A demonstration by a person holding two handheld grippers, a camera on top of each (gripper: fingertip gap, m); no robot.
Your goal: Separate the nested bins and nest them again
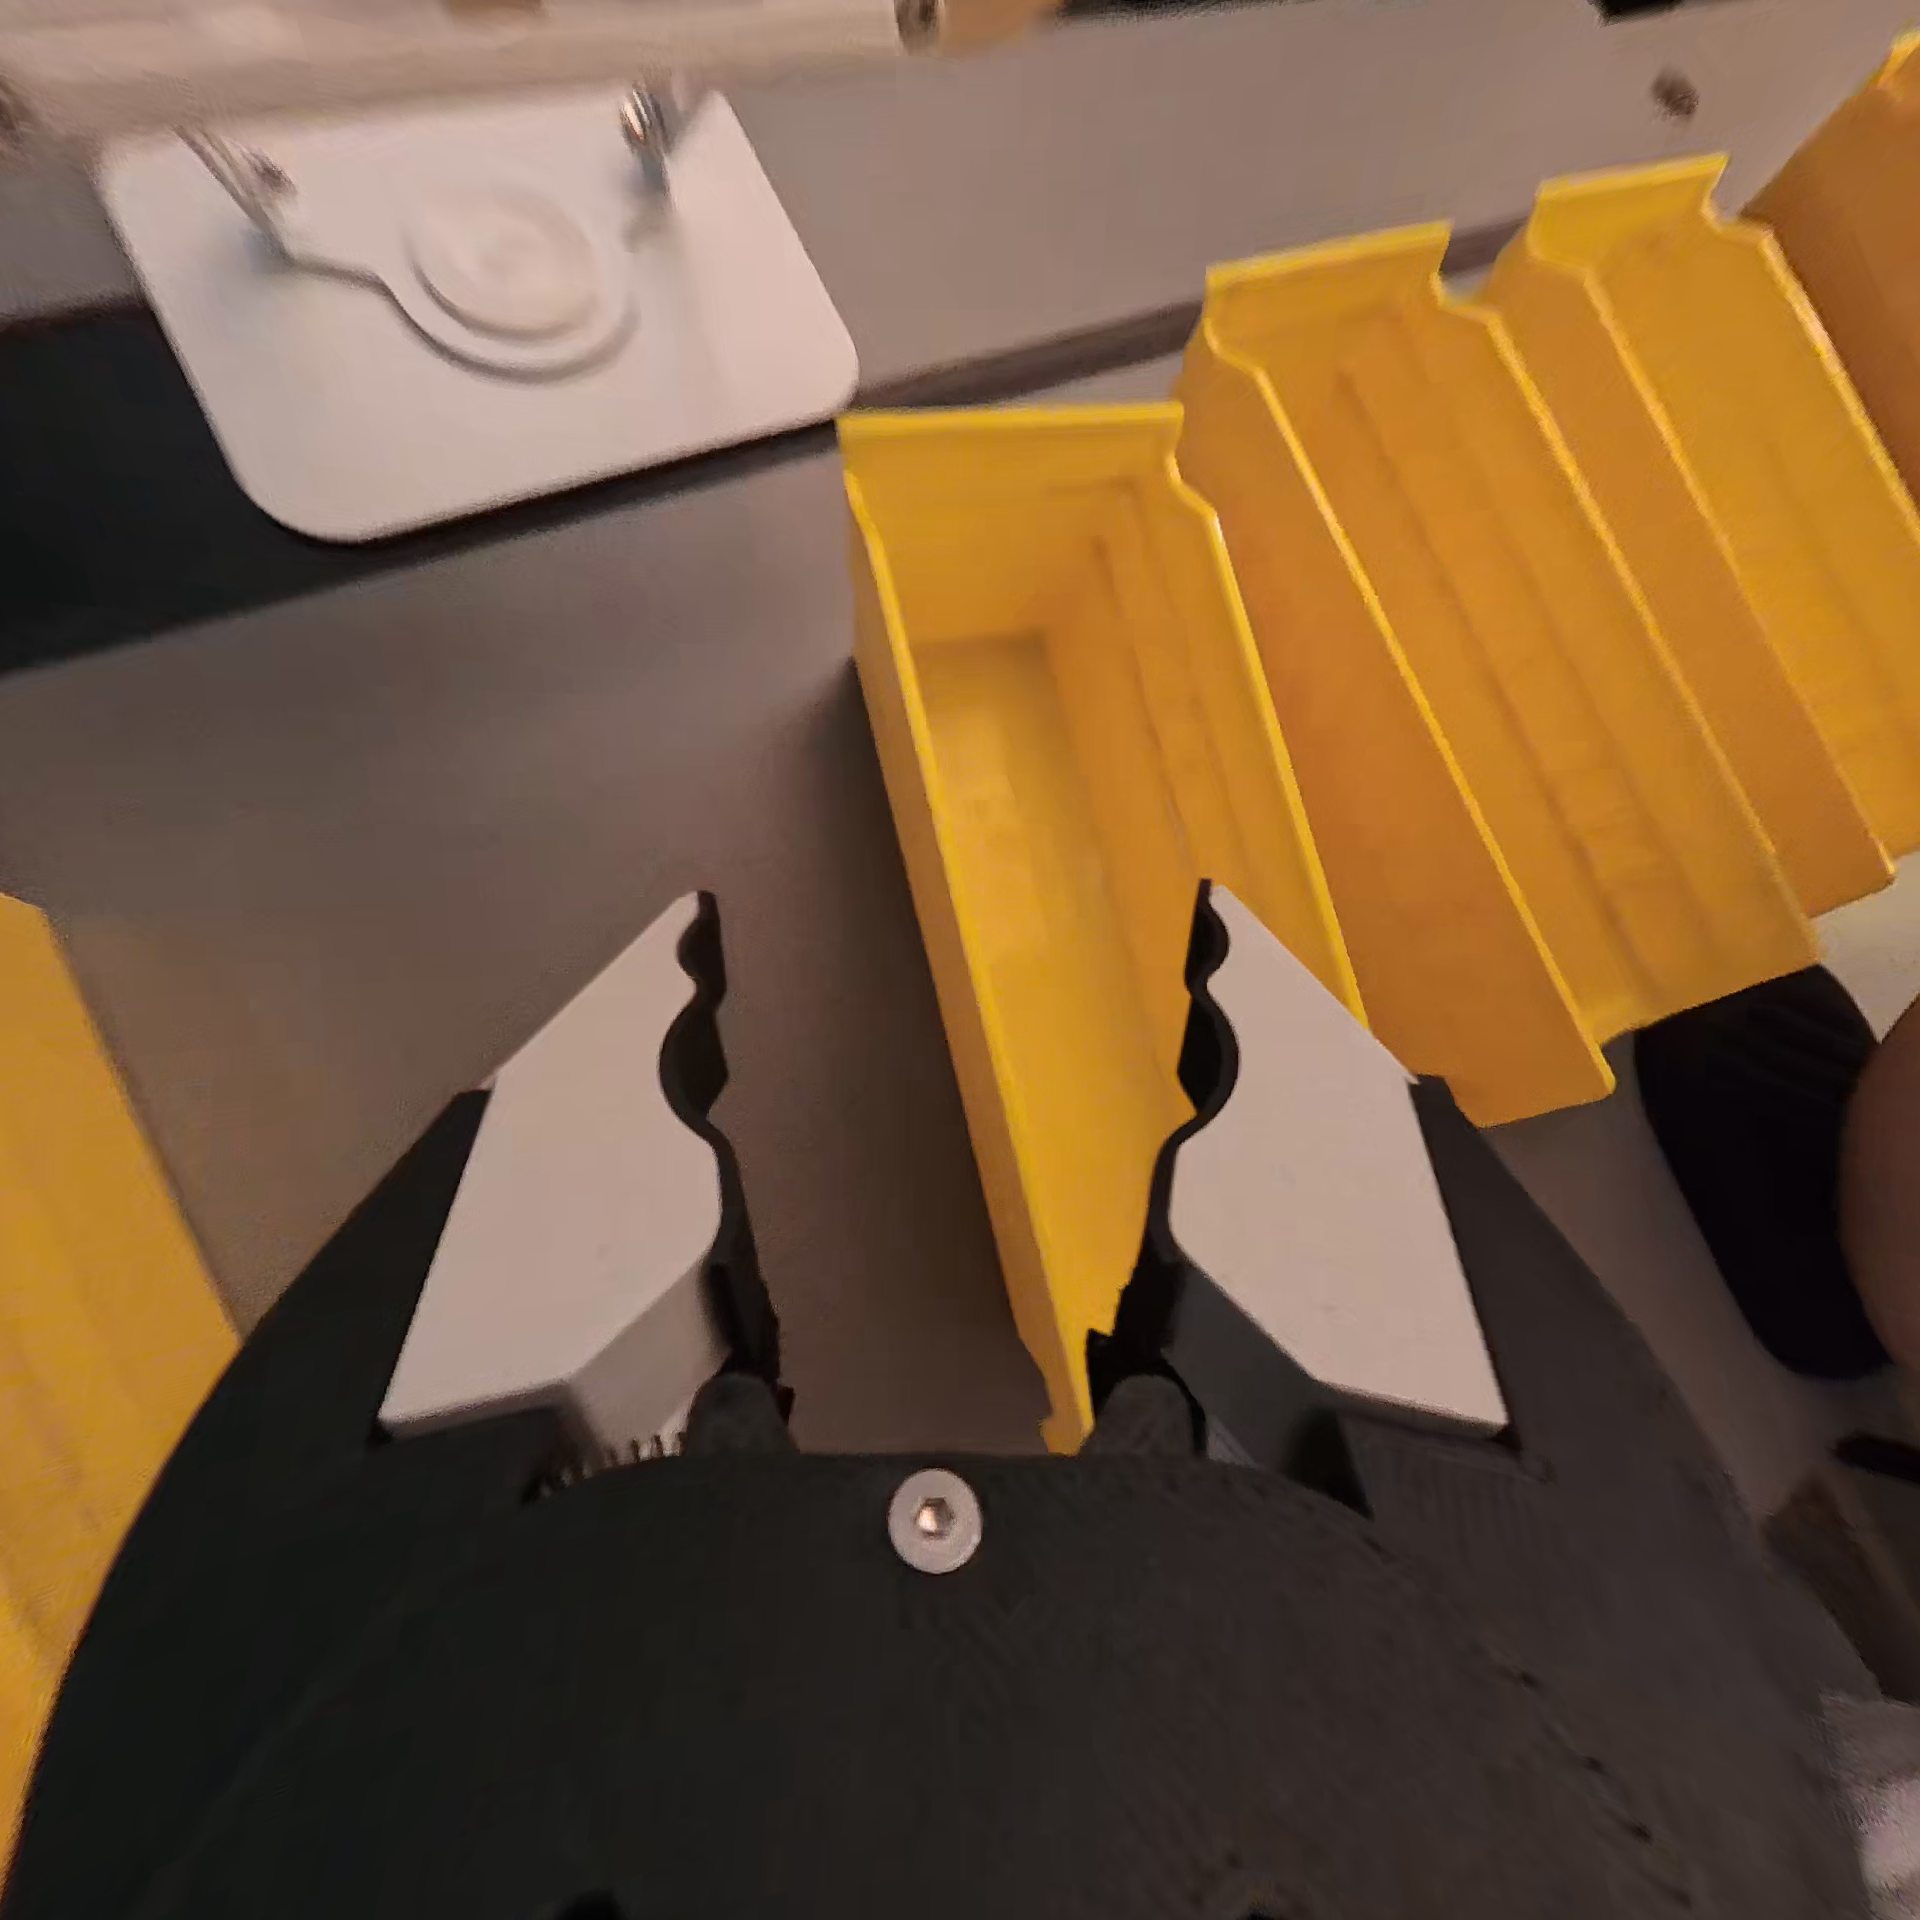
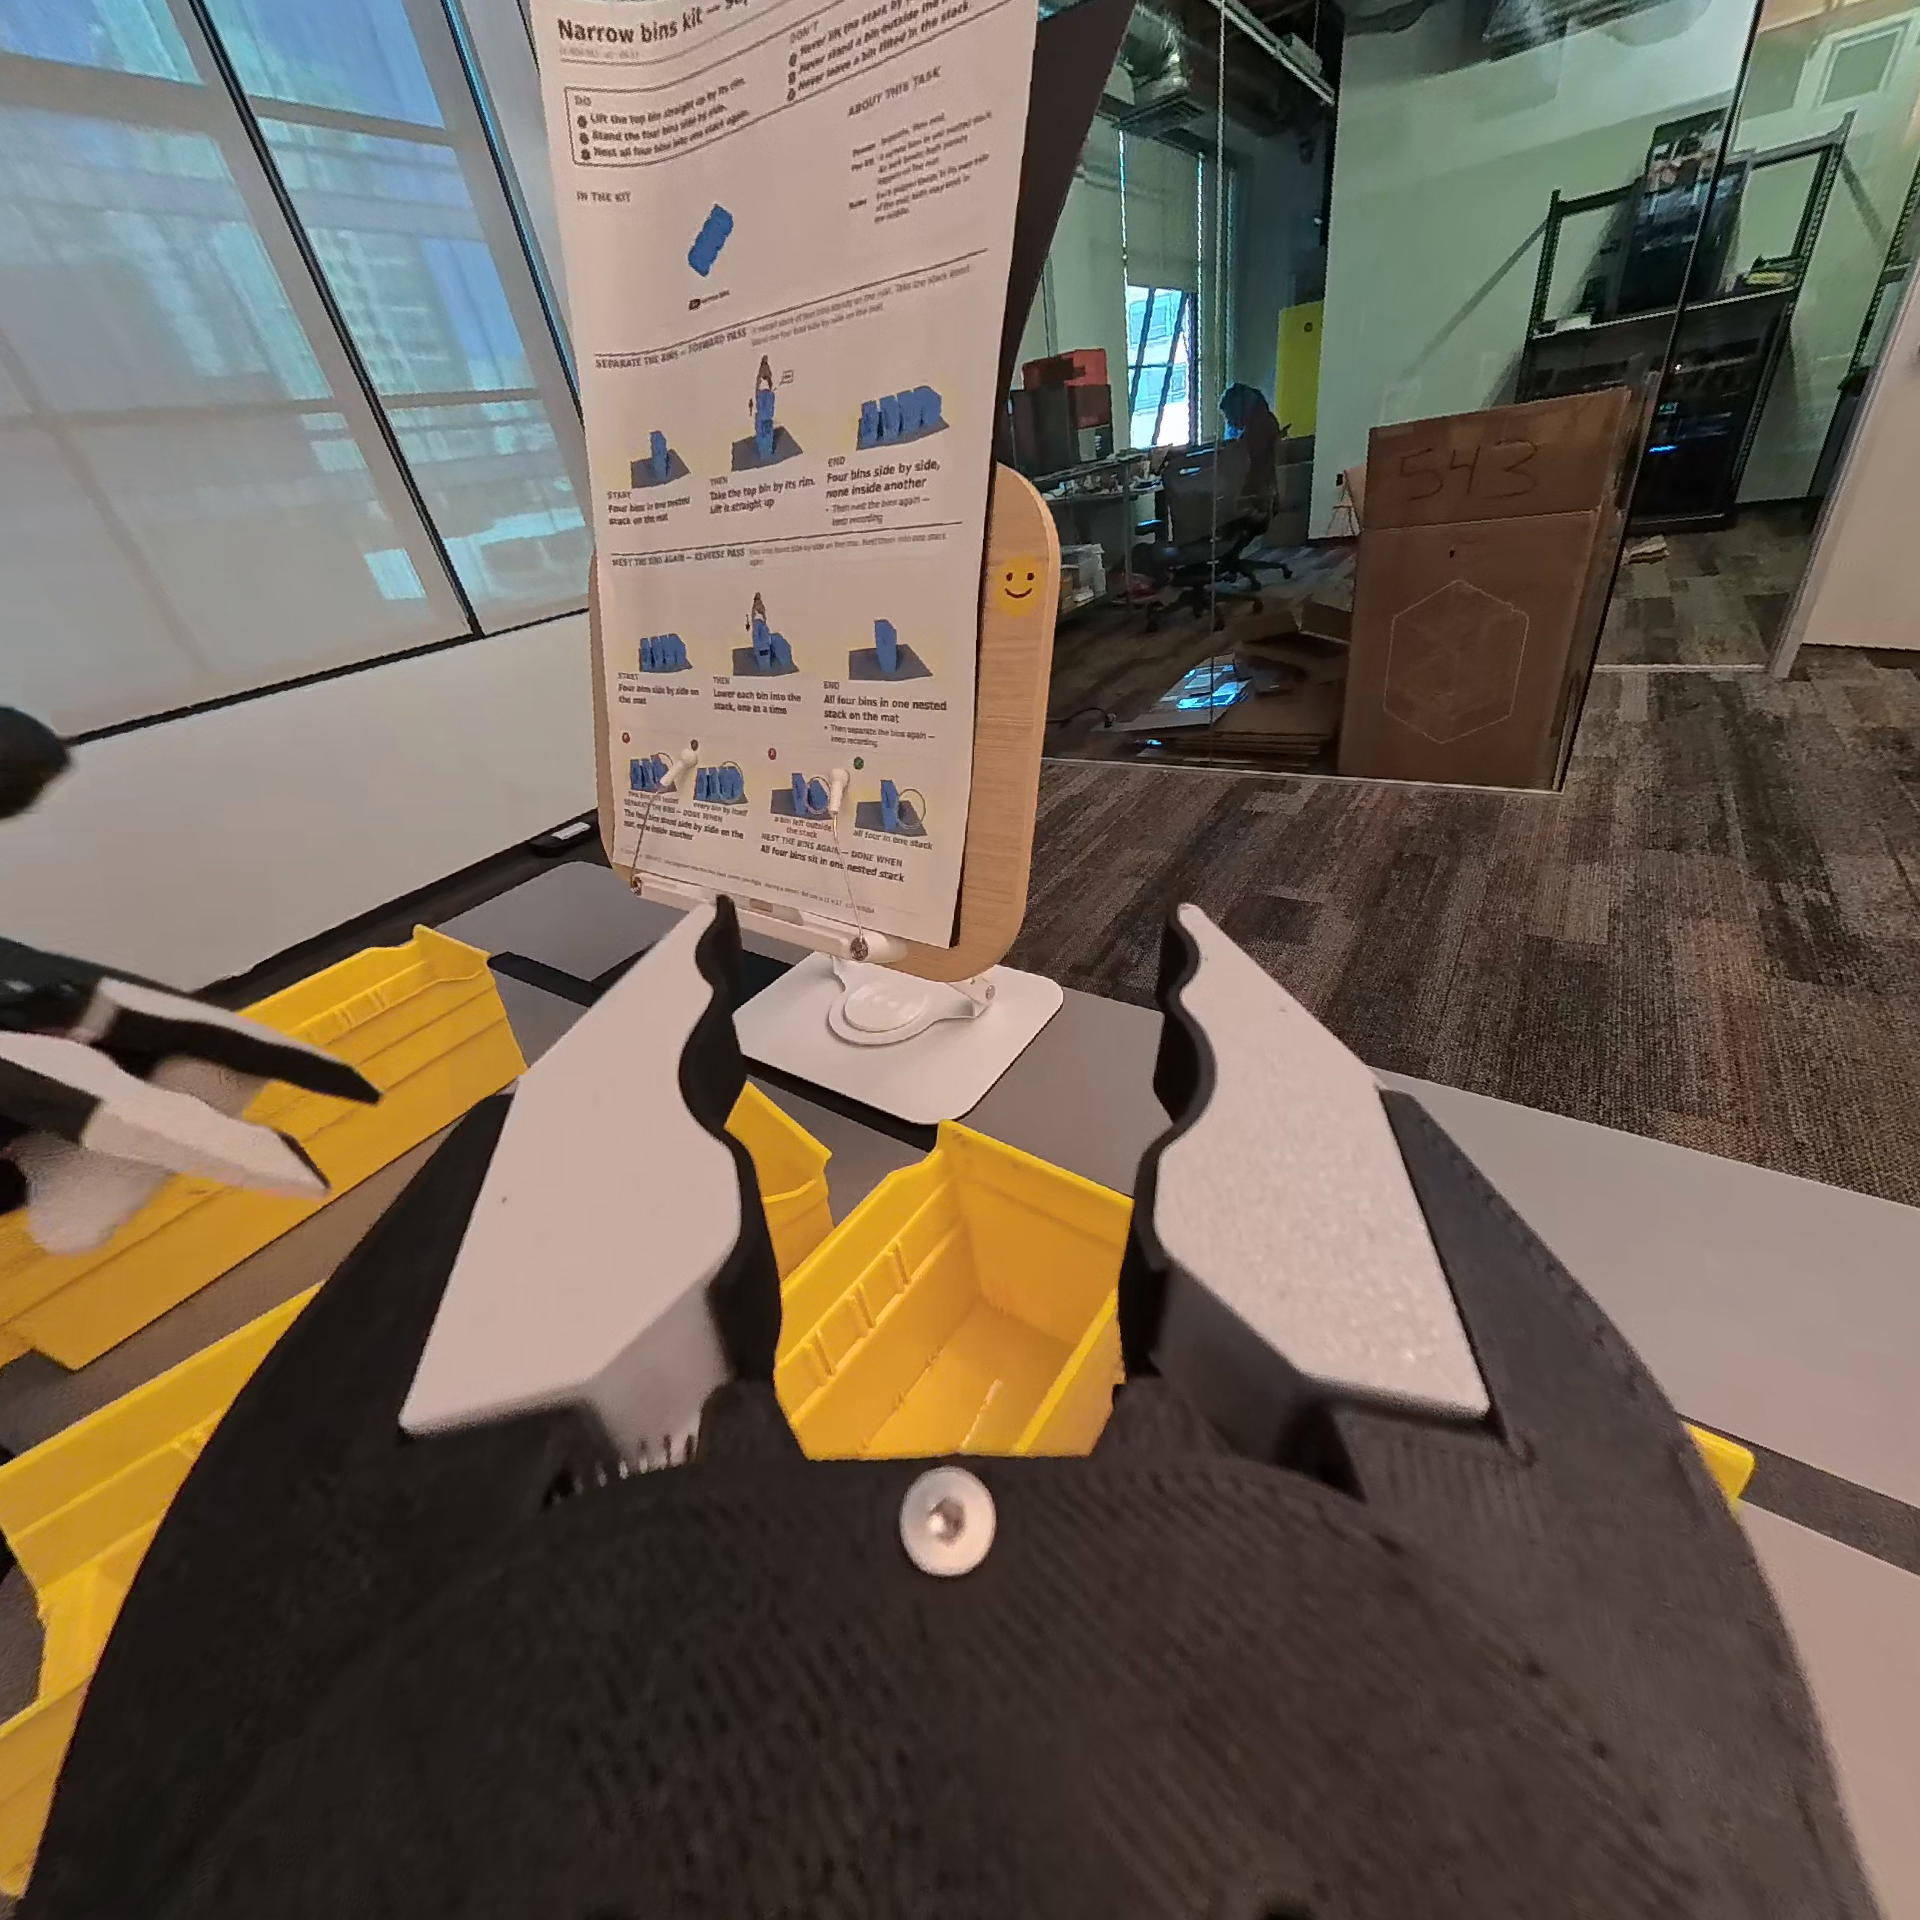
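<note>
Bins all yellow, spread over the grey table: nearest narrow bin lies alongside a second bin and a third, the three close-packed, with another bin off at the left edge. Left gripper has its jaws apart; the narrow bin's long wall runs along the right finger, while the left finger stands clear over bare table, so nothing is clamped. Right gripper also spread, hovering above an open bin without pressing on it, in front of the white stand. Risks, as judged: closing the left jaws from here could shove the bin sideways into its neighbour; a one-sided pinch on a thin wall may tilt or slip.
</note>
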